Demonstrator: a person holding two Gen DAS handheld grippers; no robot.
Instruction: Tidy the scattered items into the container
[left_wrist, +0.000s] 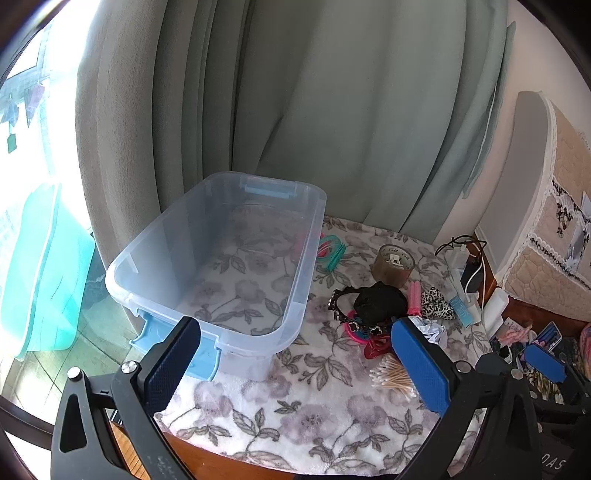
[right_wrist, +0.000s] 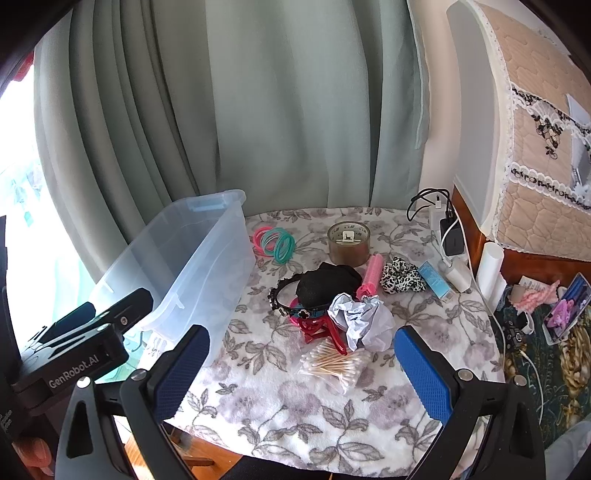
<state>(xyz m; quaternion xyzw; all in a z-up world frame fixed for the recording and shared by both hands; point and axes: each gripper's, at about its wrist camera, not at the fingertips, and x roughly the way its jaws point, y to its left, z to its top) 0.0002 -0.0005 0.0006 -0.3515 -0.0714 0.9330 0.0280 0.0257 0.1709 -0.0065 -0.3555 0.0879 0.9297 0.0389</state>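
A clear plastic bin (left_wrist: 207, 280) (right_wrist: 177, 266) with blue latches stands empty on the left of a floral cloth (right_wrist: 280, 406). To its right lie scattered items: pink and teal rings (right_wrist: 275, 242), a tape roll (right_wrist: 348, 243), a black cloth bundle (right_wrist: 325, 284) on a studded headband (right_wrist: 277, 295), a pink hair roller (right_wrist: 371, 277), a leopard scrunchie (right_wrist: 400, 277), crumpled paper (right_wrist: 364, 319), a red claw clip (right_wrist: 321, 330) and a pack of cotton swabs (right_wrist: 334, 363). My left gripper (left_wrist: 295, 358) is open over the bin's near corner. My right gripper (right_wrist: 303, 373) is open above the swabs.
Grey-green curtains hang behind the table. Chargers and cables (right_wrist: 448, 229), a small blue box (right_wrist: 436, 280) and a white bottle (right_wrist: 489, 269) crowd the right edge. A phone (right_wrist: 567, 306) leans further right. A teal lid (left_wrist: 48, 269) stands left of the table.
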